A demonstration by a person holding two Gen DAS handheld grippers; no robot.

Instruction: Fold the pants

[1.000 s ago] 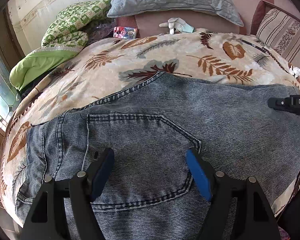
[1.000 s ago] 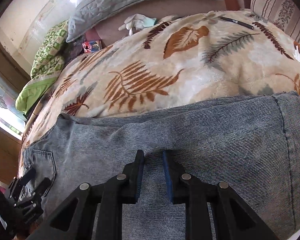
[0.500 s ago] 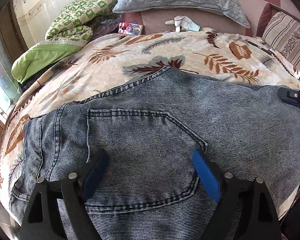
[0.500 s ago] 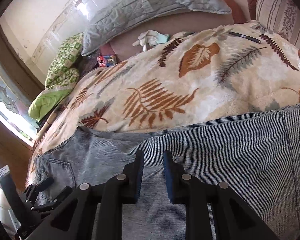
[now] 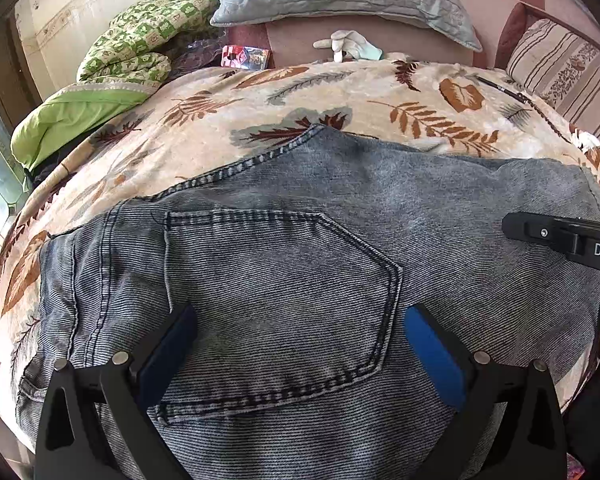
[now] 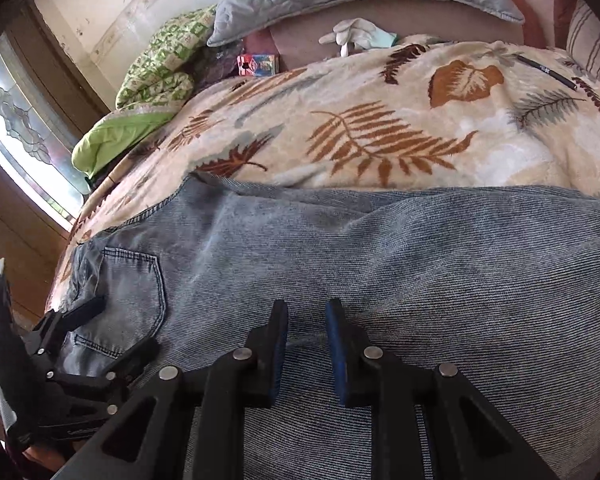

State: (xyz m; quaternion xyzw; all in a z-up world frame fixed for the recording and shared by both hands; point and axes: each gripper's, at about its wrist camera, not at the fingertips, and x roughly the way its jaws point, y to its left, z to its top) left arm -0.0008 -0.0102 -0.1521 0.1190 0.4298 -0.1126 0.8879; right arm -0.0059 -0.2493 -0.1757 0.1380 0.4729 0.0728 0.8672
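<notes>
**Denim laid flat, both grippers above it**

Faded blue-grey denim pants [image 5: 300, 264] lie across a cream leaf-print blanket [image 5: 340, 96]; waistband left, legs running right. The left gripper [image 5: 300, 344] has just spread wide over the back pocket [image 5: 276, 300], gripping nothing; the right gripper [image 6: 306, 344] is nearly closed, empty. A shallow pinch could catch one layer only.

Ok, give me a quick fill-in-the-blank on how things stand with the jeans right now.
1. The jeans lie on a blanket printed with ____.
2. The left gripper, which has just been opening, has its fingers either side of the back ____ of the jeans.
3. The glove lies just below the grey ____.
4. The right gripper is ____.

Missing words: leaves; pocket; pillow; shut
</notes>
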